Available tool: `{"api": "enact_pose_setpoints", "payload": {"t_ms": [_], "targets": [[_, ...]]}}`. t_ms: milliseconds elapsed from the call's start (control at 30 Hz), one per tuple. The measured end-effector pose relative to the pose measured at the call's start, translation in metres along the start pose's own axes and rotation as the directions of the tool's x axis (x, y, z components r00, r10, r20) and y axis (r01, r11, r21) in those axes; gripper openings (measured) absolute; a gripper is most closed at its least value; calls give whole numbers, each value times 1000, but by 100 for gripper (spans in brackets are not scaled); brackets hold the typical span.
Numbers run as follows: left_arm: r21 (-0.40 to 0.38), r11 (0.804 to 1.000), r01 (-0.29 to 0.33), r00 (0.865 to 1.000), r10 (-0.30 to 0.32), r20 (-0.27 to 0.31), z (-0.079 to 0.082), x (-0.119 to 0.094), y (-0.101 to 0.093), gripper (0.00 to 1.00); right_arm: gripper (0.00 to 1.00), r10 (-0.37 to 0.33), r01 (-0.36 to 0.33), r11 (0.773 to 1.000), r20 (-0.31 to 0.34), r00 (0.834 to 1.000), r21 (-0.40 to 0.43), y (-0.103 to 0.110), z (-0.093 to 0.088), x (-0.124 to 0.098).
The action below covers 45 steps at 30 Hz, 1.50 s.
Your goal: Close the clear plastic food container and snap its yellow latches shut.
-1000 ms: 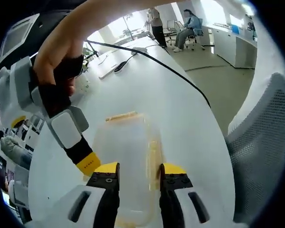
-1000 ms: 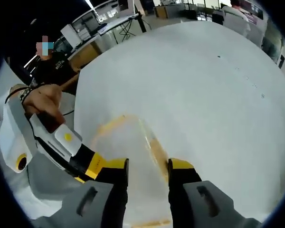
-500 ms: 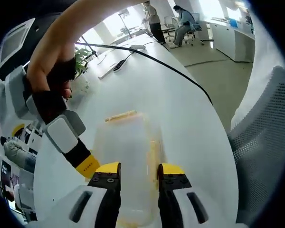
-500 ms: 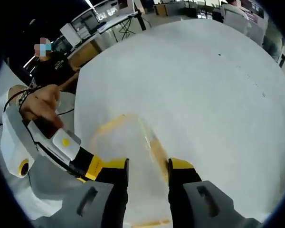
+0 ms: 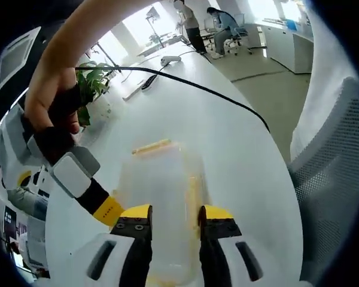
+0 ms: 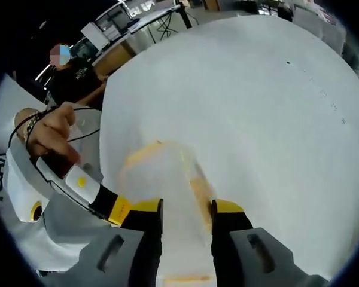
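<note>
Your left tool (image 5: 169, 210) and right tool (image 6: 186, 206) each sit with jaws narrowly parted around the clear container (image 5: 161, 197) lying on the white desk (image 5: 227, 149), with no visible clamp. One yellow latch (image 5: 151, 145) lies at its far end. Farther off, a black cable (image 5: 197, 86) crosses the desk; no writing is legible.
</note>
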State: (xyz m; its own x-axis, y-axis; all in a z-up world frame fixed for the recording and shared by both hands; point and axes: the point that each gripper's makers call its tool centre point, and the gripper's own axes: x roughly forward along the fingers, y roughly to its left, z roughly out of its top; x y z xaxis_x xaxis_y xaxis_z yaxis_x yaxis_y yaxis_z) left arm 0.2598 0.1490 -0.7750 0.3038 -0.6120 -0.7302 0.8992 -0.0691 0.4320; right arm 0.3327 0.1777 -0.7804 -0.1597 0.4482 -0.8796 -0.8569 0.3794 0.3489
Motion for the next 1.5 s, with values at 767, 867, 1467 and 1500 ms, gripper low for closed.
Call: {"api": "enact_pose_setpoints", "payload": {"t_ms": [767,867,1467,1500], "targets": [[6,1000,-11,1000,11,5,-2,-1,-3,24,25,165,-164,986,-27,986,23,4,-2,6],[3,1000,-13,1000,13,3,-2,-1,-3,25,25,157,-156,988,-33,987,12,5,-1,7],[20,1000,-23,1000,23,1,-2,-1,-3,26,27,43,-43,999,36,998,-18,3,-2,-1],[22,1000,-20,1000,20,6,-2,-2,-3,27,27,29,-29,999,35,999,-21,3,-2,-1]]}}
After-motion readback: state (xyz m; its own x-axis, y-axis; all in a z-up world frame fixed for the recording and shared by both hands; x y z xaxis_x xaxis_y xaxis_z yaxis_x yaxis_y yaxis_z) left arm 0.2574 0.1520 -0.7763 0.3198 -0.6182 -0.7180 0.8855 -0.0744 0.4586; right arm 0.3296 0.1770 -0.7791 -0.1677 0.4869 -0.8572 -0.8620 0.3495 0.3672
